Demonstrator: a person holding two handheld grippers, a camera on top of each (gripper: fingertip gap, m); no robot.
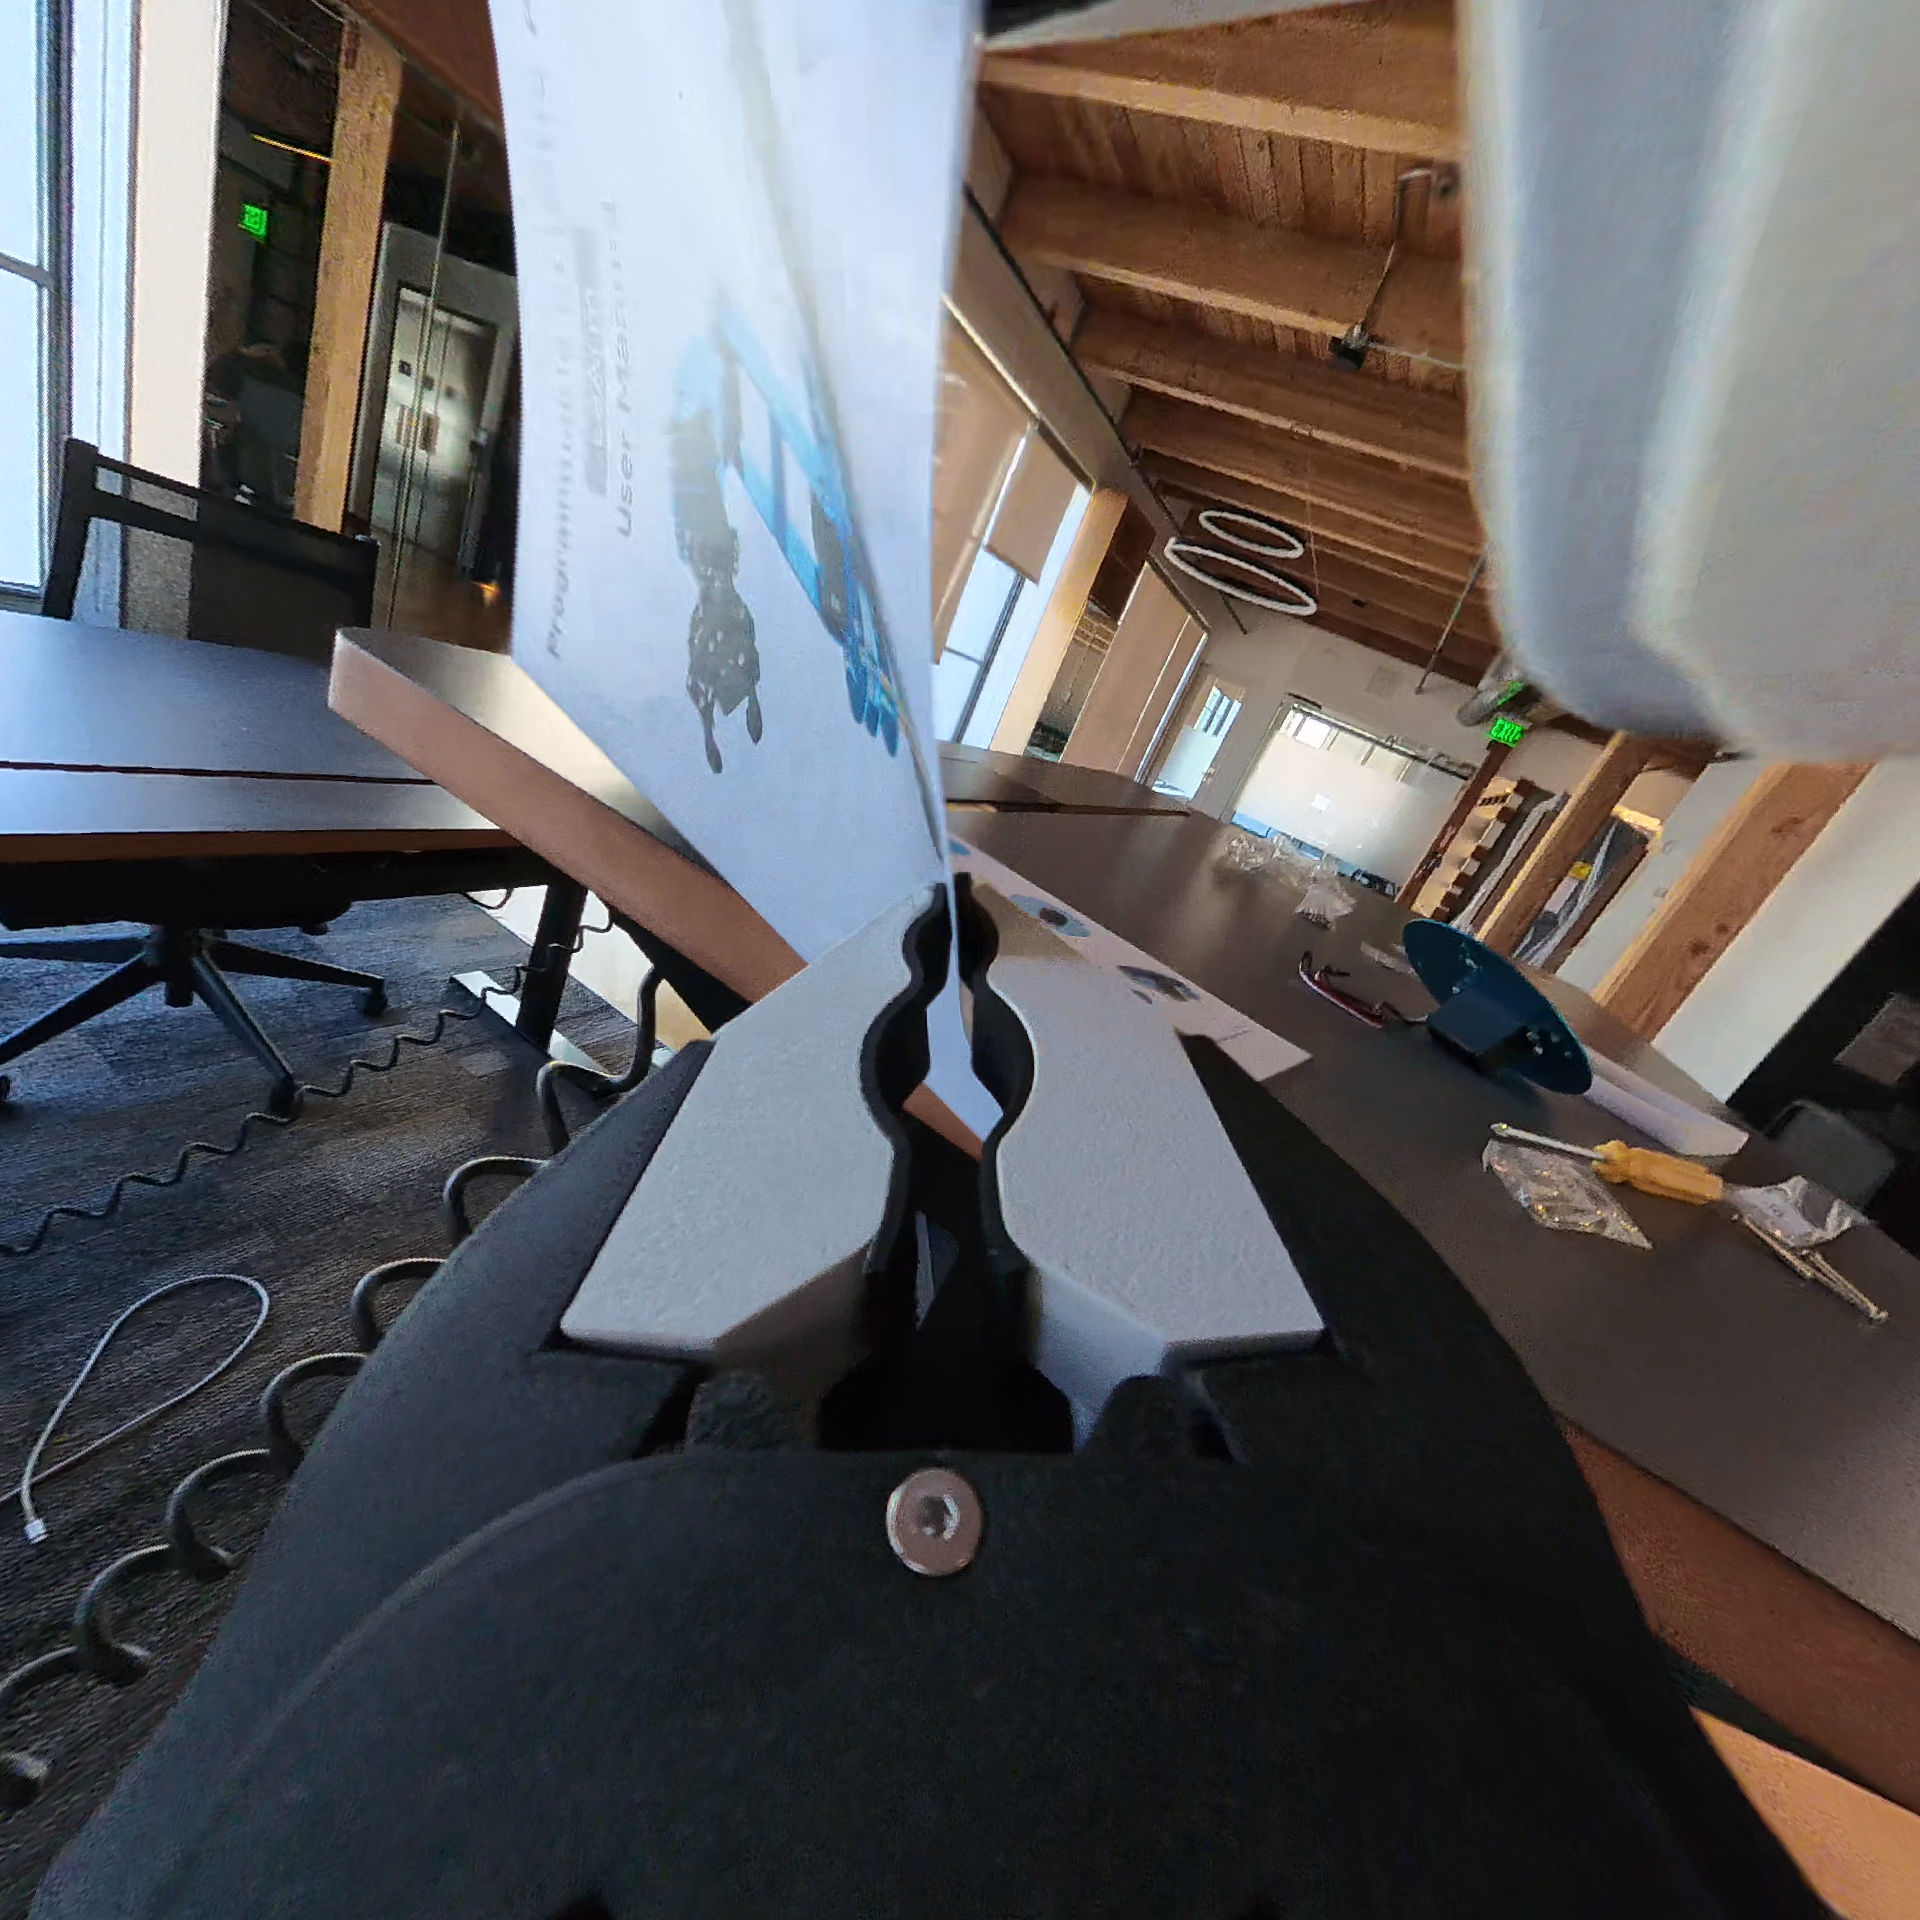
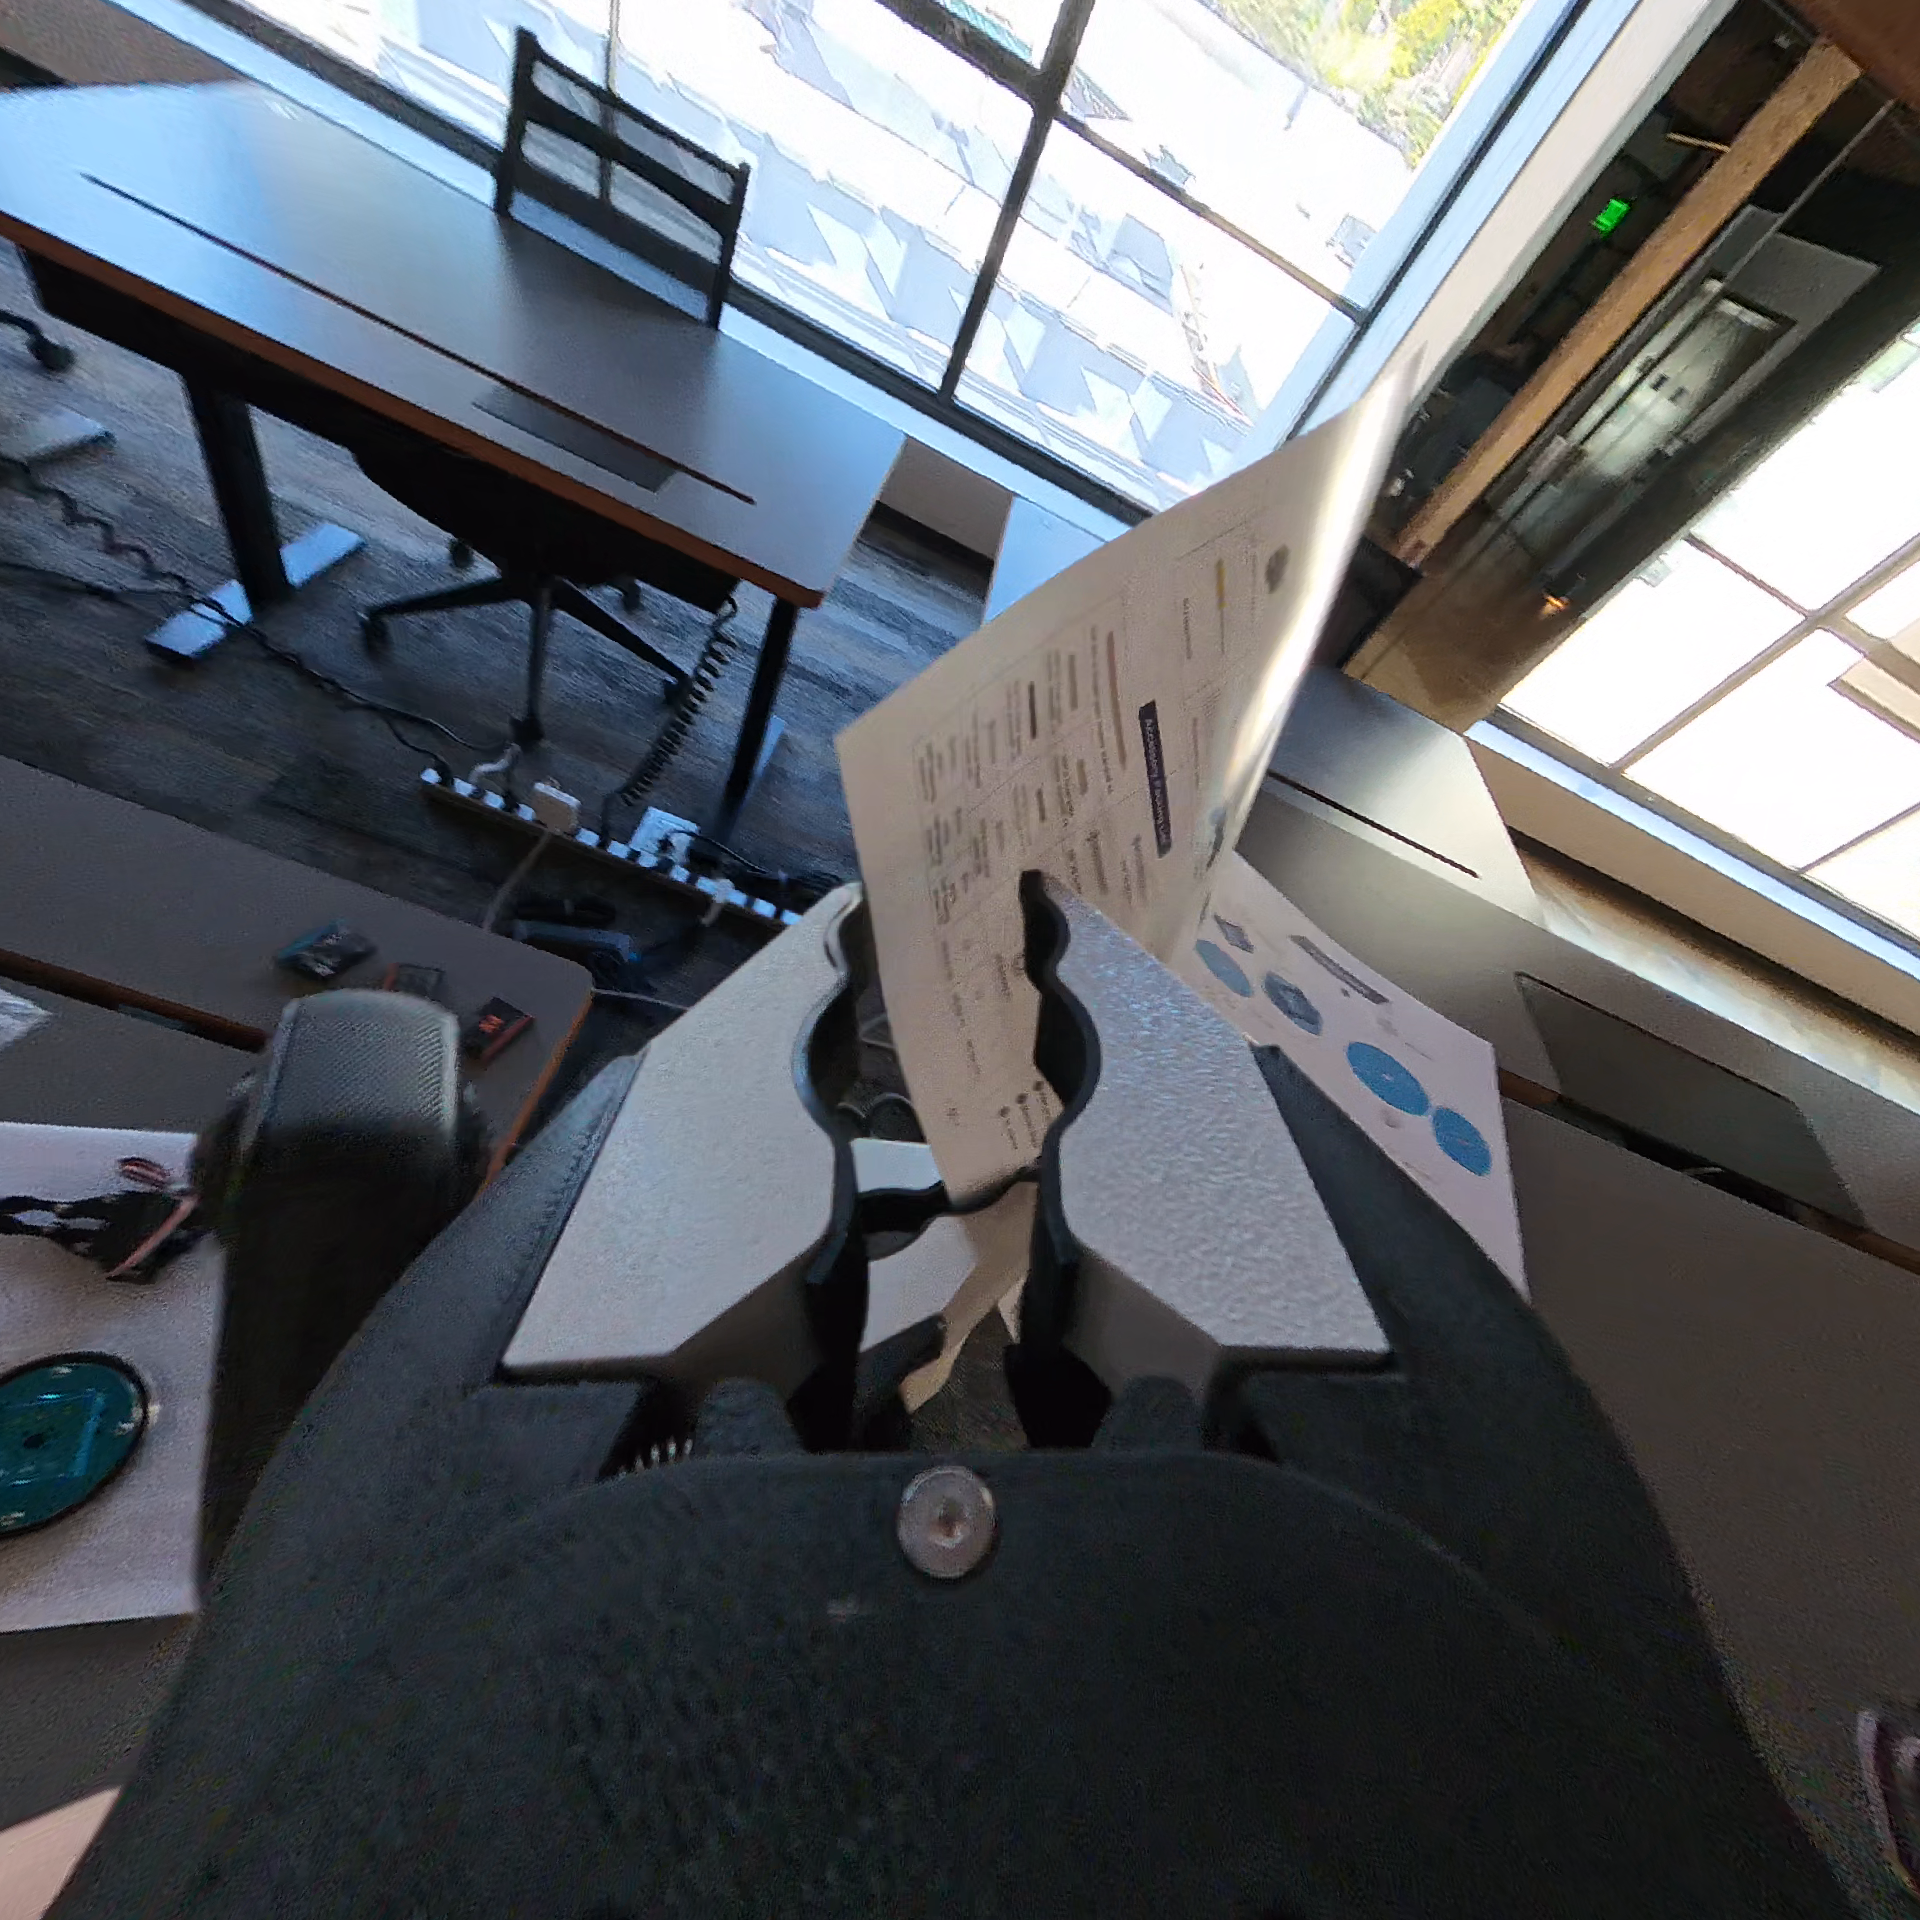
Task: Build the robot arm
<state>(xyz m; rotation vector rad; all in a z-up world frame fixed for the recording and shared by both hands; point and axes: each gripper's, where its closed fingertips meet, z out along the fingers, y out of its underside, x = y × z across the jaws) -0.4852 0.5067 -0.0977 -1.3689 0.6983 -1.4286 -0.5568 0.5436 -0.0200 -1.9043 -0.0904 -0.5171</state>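
Observation:
My left gripper (image 1: 951, 904) is shut on the lower edge of a white printed booklet (image 1: 748, 416), whose cover shows a blue robot arm. The cover stands nearly upright. Another page (image 1: 1122, 987) with blue discs printed on it lies on the dark table (image 1: 1558, 1455) behind the fingers. My right gripper (image 2: 940, 894) has its jaws apart. A raised page with a printed table (image 2: 1091, 727) passes through the gap, lying against the right finger (image 2: 1174, 1091). The page with blue discs (image 2: 1392, 1081) lies below it.
On the table to the right are a blue disc part (image 1: 1496, 1008), red and black wires (image 1: 1340, 987), a yellow screwdriver (image 1: 1652, 1169) and bags of screws (image 1: 1558, 1195). A pale blurred shape (image 1: 1683, 364) hangs close at the upper right. A black blurred object (image 2: 332, 1143), a teal disc (image 2: 62, 1444), a floor power strip (image 2: 623, 842) and a desk (image 2: 416, 312) lie left. About 11 cm separates my left fingertips from my right. My left gripper is the nearer one to the yellow screwdriver (image 1: 1652, 1169): about 40 cm, against 45 cm.

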